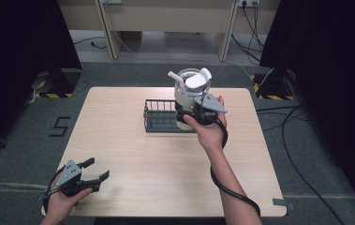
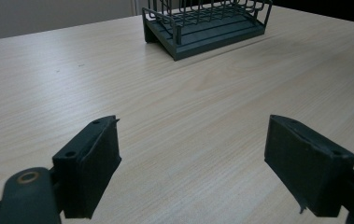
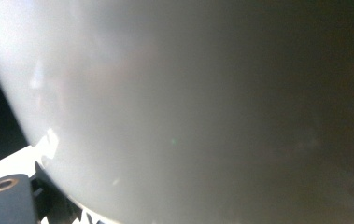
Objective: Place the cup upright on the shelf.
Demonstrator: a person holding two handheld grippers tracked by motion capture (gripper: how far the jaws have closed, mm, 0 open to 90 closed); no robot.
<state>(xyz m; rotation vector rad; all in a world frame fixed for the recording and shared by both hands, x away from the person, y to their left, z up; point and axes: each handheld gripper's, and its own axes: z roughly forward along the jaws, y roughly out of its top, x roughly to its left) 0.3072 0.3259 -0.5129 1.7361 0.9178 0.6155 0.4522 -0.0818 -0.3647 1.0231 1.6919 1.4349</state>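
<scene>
A white cup (image 1: 187,90) with white spoons (image 1: 196,80) standing in it hangs over the right end of a black wire basket (image 1: 160,117). My right gripper (image 1: 190,111) is shut on the cup's lower part, held by a hand from the near side. In the right gripper view the cup's white wall (image 3: 202,107) sits right against the camera. My left gripper (image 1: 98,169) rests low at the table's near left corner, open with nothing between its fingers. The left gripper view has the left gripper (image 2: 193,128) wide apart over bare wood, with the basket (image 2: 205,23) far ahead.
The light wooden table (image 1: 137,159) has its near edge just behind the left hand. A black cable (image 1: 226,187) trails from the right gripper along the forearm. Dark curtains stand at both sides, and cables lie on the floor at the right (image 1: 301,126).
</scene>
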